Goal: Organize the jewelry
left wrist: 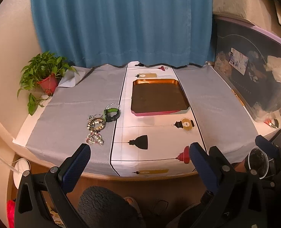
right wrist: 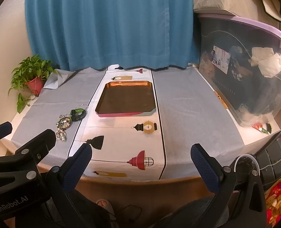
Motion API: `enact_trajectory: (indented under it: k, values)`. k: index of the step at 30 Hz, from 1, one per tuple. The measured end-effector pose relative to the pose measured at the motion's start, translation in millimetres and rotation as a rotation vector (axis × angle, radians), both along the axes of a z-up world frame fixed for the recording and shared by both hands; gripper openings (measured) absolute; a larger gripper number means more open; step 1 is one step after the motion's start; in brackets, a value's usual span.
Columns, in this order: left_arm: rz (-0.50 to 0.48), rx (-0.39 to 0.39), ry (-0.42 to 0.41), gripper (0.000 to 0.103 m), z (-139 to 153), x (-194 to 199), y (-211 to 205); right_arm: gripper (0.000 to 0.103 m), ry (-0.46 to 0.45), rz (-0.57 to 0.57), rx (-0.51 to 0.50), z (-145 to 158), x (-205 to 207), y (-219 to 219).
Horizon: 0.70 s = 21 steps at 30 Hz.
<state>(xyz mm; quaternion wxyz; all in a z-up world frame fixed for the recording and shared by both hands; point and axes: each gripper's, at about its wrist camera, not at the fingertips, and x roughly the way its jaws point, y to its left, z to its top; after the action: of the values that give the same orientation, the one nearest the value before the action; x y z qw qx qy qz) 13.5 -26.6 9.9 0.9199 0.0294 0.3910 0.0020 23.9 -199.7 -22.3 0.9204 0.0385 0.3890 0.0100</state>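
Copper-rimmed rectangular metal tray (left wrist: pixel 186 106) sits empty; beaded bracelets and green-strapped watch (left wrist: pixel 112 114) heaped beside it. I hold left gripper (left wrist: pixel 139 151) and right gripper (right wrist: pixel 141 152) spread, empty, ready.

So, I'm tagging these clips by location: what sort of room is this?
Probably a home room: a cloth-covered wooden table against a blue fabric curtain, a leafy potted plant, and a clear plastic storage bin beside it.

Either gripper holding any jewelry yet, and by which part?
Nothing is held. The left gripper and right gripper are both open and empty; the jewelry pile lies untouched.
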Motion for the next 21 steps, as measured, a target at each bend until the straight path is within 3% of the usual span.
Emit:
enact_trajectory:
  k: [21]
  values:
    - [0.015,-0.010,0.016,0.103,-8.4,-4.5,4.2,0.103,0.012,-0.001,0.000,-3.0,0.3,-0.5]
